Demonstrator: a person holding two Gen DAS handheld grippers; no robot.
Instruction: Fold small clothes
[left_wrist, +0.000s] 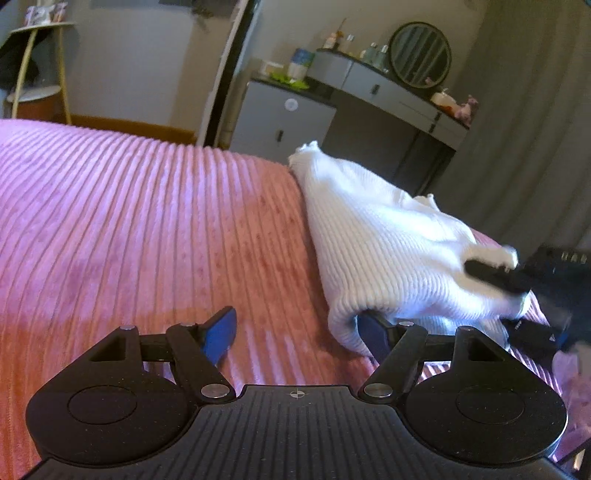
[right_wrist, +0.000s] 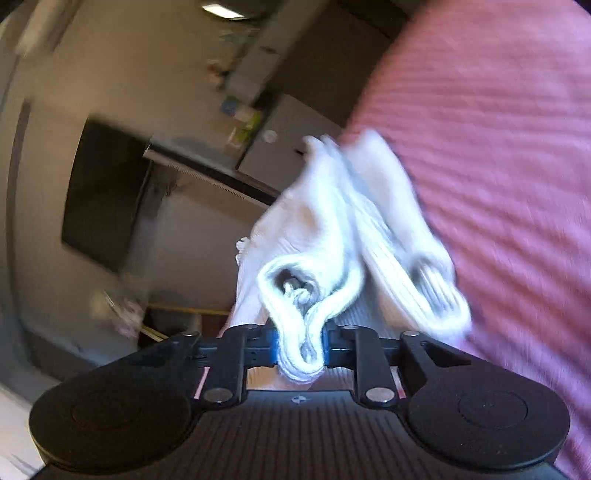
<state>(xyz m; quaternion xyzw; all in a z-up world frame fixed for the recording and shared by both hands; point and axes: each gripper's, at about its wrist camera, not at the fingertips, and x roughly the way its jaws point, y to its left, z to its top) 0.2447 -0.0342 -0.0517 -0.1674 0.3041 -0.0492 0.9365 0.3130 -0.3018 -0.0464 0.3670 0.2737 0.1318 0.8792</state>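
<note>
A white ribbed knit garment (left_wrist: 376, 243) lies on the pink ribbed bedspread (left_wrist: 147, 221), near the bed's far right edge. My left gripper (left_wrist: 297, 334) is open and low over the bedspread. Its right blue pad (left_wrist: 371, 330) is tucked under the garment's near folded edge, while its left pad (left_wrist: 221, 334) sits on bare bedspread. My right gripper (right_wrist: 299, 350) is shut on a bunched hem of the garment (right_wrist: 332, 229), which hangs forward from the jaws in the blurred right wrist view. In the left wrist view the right gripper (left_wrist: 495, 295) holds the garment's right corner.
Beyond the bed stand a grey cabinet (left_wrist: 280, 118) and a dressing table with a round mirror (left_wrist: 421, 55). A grey curtain (left_wrist: 535, 110) hangs at the right. A small round side table (left_wrist: 40, 66) stands at the far left. The bedspread stretches wide to the left.
</note>
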